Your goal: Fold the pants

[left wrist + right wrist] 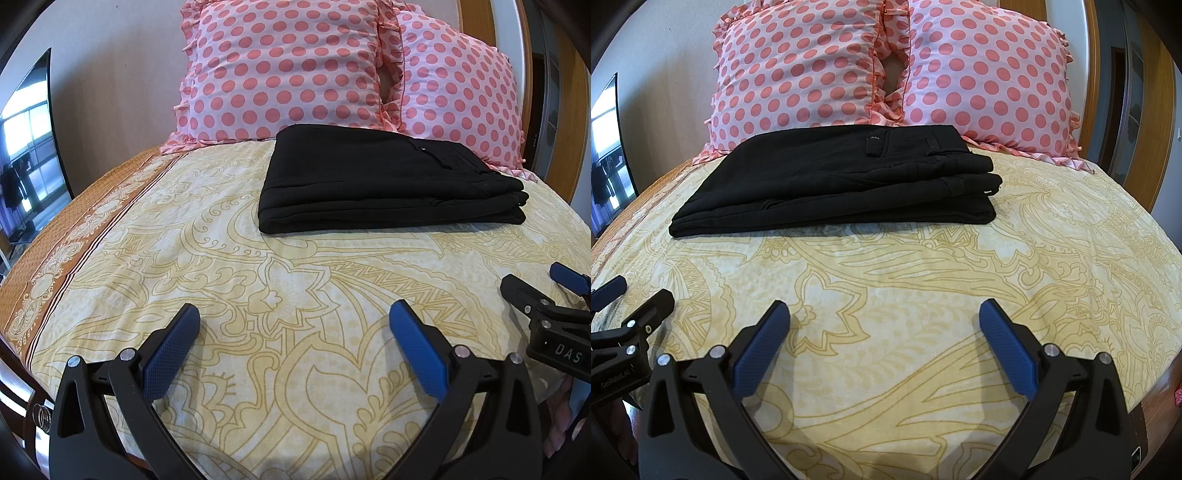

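pants [384, 181] – lay folded in a stack on bed [229, 258], near pillows [280, 66] | left tongs [293, 321], right tongs [884, 321] – held spread, empty, well clear | fold judged complete

Black pants [369, 173], pink-dotted pillows [280, 70], seemingly yellow paisley sheet [258, 295]

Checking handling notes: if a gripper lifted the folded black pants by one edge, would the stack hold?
Probably not: the black pants are soft cloth in loose, uneven layers, so they would likely droop and unfold. Pushed across the bedsheet, they would likely bunch.
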